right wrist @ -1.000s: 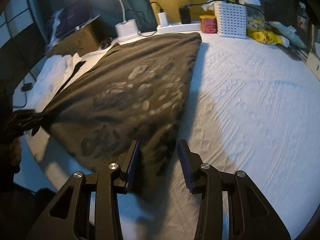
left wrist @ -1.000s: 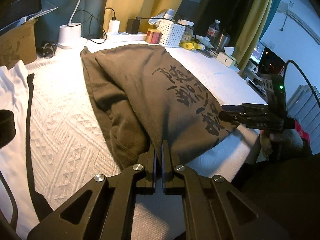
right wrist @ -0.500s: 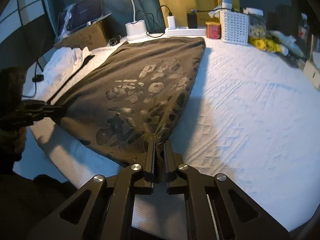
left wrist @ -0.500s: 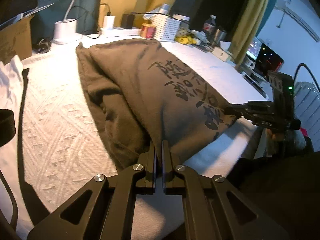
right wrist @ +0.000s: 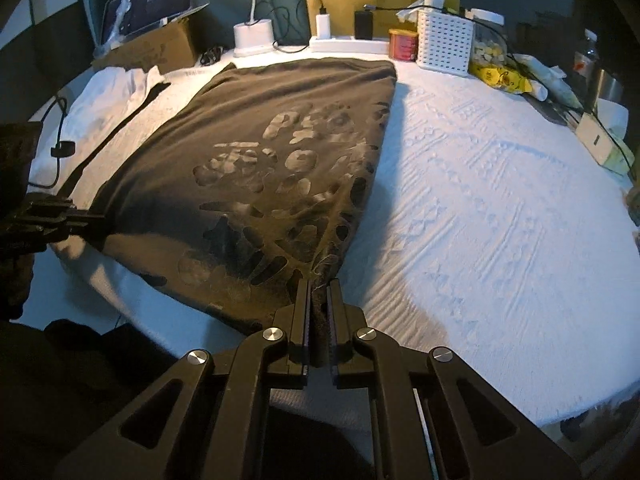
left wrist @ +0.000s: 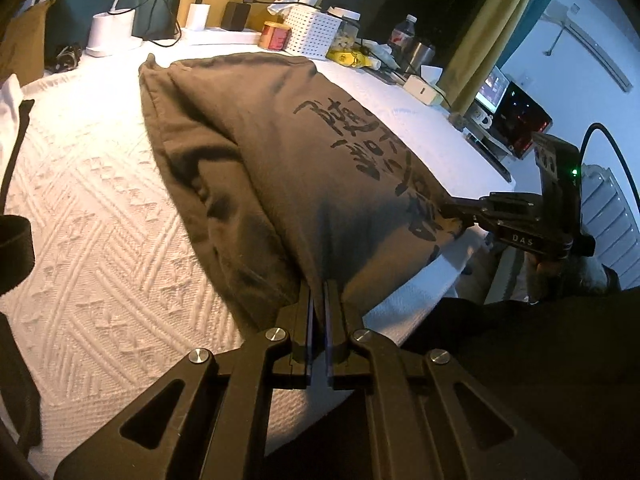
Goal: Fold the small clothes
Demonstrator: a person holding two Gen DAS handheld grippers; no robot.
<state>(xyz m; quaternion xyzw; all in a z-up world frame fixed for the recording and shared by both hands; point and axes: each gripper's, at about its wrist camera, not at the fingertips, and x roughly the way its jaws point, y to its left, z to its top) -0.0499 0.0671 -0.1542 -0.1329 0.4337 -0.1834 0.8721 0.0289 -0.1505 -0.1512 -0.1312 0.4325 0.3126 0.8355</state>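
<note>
A brown T-shirt (left wrist: pixel 280 152) with black printed characters lies lengthwise on the white textured bedcover (left wrist: pixel 100 240). Its near hem is lifted a little off the cover at both corners. My left gripper (left wrist: pixel 318 292) is shut on the hem's left corner. In the left wrist view my right gripper (left wrist: pixel 448 210) pinches the other corner at the bed's edge. In the right wrist view the brown T-shirt (right wrist: pixel 260 160) spreads ahead, my right gripper (right wrist: pixel 319 288) is shut on its near corner, and the left gripper (right wrist: pixel 94 218) holds the far one at the left.
A white garment with black trim (left wrist: pixel 12 128) lies at the left of the bed. Along the far edge stand a lamp base (right wrist: pixel 253 38), a power strip (right wrist: pixel 348 44), a red tin (right wrist: pixel 403 45), a white basket (right wrist: pixel 444 42) and a cardboard box (right wrist: pixel 156 46). A monitor (left wrist: pixel 516 120) glows at right.
The right gripper stood open over the hem's corner a second ago and has shut on it. Both grippers have since drawn the hem slightly up and toward the bed's near edge.
</note>
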